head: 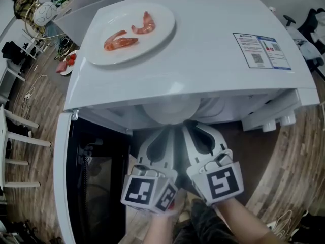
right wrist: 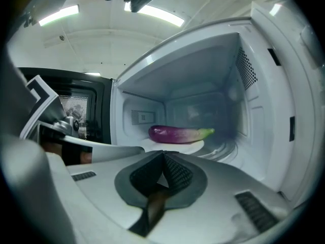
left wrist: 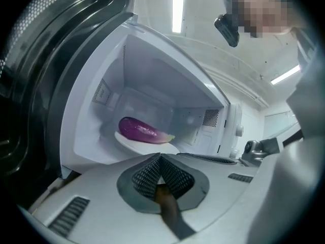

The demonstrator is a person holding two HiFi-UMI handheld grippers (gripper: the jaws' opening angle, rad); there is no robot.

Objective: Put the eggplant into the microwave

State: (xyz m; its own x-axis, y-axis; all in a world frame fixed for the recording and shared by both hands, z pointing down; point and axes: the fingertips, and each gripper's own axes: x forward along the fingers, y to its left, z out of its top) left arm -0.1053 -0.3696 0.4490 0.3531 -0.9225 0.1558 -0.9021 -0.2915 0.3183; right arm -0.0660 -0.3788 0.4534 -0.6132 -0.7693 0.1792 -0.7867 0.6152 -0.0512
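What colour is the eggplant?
Eggplant: purple with a green tip, best in the right gripper view.

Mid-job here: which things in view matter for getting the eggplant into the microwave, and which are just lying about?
Job: eggplant, on the white dish inside the microwave; its open door; left gripper, right gripper, both shut and empty.
Lying about: plate on the microwave's top; shrimp on it.

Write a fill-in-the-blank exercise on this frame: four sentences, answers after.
Inside the microwave, the ____ lies on a white plate.
The microwave's door stands ____.
The plate on top of the microwave holds two ____.
The left gripper and the right gripper both have their jaws ____, with nothing between them.
Missing words: eggplant; open; shrimp; shut.
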